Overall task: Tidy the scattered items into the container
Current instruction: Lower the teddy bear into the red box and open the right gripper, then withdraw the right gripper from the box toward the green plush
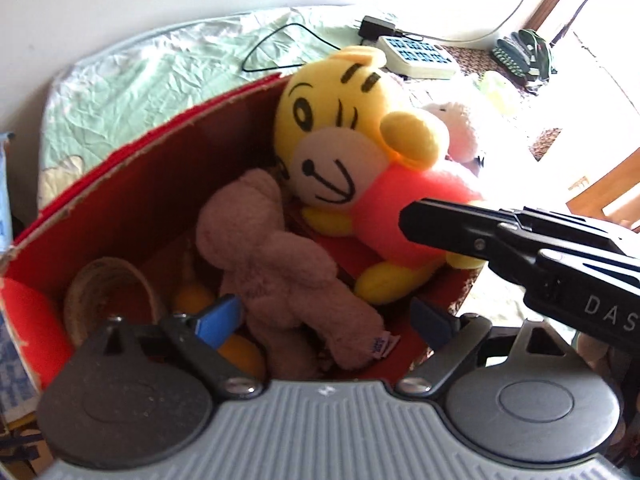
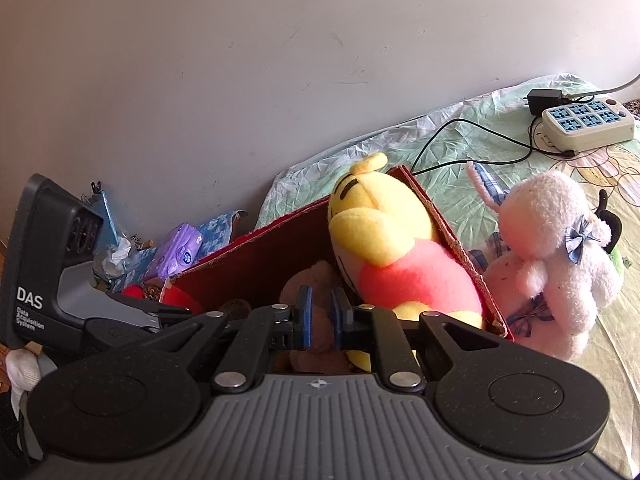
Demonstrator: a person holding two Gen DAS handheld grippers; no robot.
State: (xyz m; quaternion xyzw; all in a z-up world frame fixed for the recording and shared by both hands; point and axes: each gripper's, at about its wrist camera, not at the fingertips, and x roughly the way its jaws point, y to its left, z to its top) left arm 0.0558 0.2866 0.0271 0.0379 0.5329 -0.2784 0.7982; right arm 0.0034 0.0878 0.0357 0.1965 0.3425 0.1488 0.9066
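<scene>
Left wrist view looks straight down into the red cardboard box (image 1: 168,168), so its floor shows: a fuzzy brown plush (image 1: 276,272) lying lengthwise, a woven straw-coloured ring (image 1: 108,296) in the corner, something orange (image 1: 192,298) half hidden beneath. The yellow tiger plush (image 1: 352,152) in its pink shirt leans against the far wall, head above the torn rim. The left gripper (image 1: 326,318) hangs over the brown plush with its blue pads spread wide and nothing between them; the right gripper's black fingers reach in from the side against the tiger's shirt.

The right wrist view is lower and sees less of the inside, but shows what sits outside: one fluffy white plush (image 2: 556,264) with blue bows, on the crumpled green sheet (image 2: 460,140) just beside the box's wall, one cream power strip (image 2: 588,124) with a black cable, one purple packet (image 2: 178,250) by the wall. Here the right gripper (image 2: 320,318) has its pads nearly together, gripping nothing.
</scene>
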